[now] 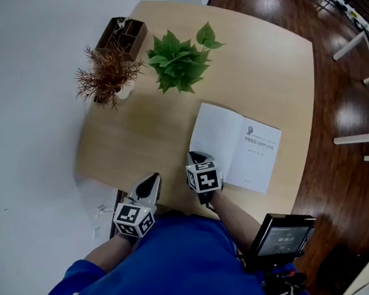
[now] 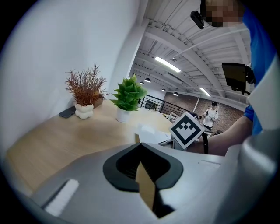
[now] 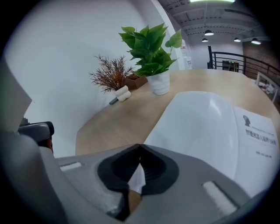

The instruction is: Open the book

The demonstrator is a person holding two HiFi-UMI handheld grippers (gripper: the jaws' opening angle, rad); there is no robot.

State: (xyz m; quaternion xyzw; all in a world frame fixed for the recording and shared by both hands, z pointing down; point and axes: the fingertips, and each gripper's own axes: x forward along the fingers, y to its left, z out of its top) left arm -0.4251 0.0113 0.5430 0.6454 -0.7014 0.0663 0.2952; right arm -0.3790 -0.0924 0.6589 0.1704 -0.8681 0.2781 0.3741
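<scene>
White open book (image 1: 235, 146) beside right hand-held gripper (image 1: 198, 158), maybe touching.

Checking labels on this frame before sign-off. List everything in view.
table: 1, light wood, centre of the head view
book: 1, white pages, lying open on the table's right half
green plant: 1, green leaves in a white pot, far side of the table
dried plant: 1, reddish-brown in a white vase, left of the green plant
box: 1, brown wood, far left corner
flat object: 1, dark, beside the vase, too small to identify
floor: dark wood, right of the table
screen: 1, black, near right
blue top: 1, bottom centre
left gripper: grey, jaws together, at the table's near edge
right gripper: grey, jaws together, at the book's near left corner
</scene>
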